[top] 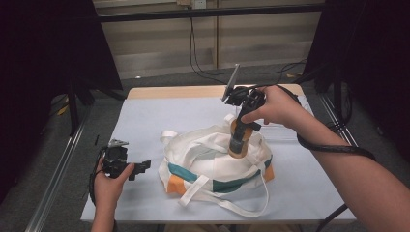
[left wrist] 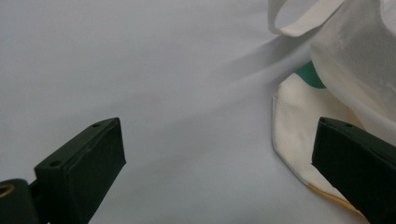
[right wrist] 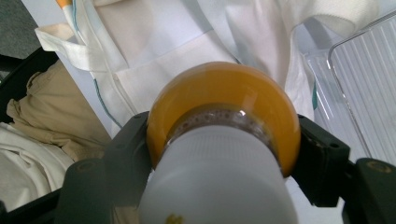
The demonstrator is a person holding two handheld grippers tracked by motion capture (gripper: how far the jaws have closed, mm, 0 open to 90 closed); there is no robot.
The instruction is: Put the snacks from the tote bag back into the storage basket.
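Left tool [top: 141, 166] agape, right tool [top: 240, 137] clamped

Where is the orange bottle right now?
High view, right of centre: the orange bottle is clamped in the right gripper, over the white tote bag. The left gripper rests left of the bag.

The bag [top: 215, 164] (straps sprawling) fills mid-bench [top: 145, 121]; bare room lies left and behind, a clear tray [right wrist: 364, 93] crowding the right.

Glossy orange plastic bottle [right wrist: 224, 112] with ribbed white cap [right wrist: 217, 182]; matt cloth bag [top: 212, 164].
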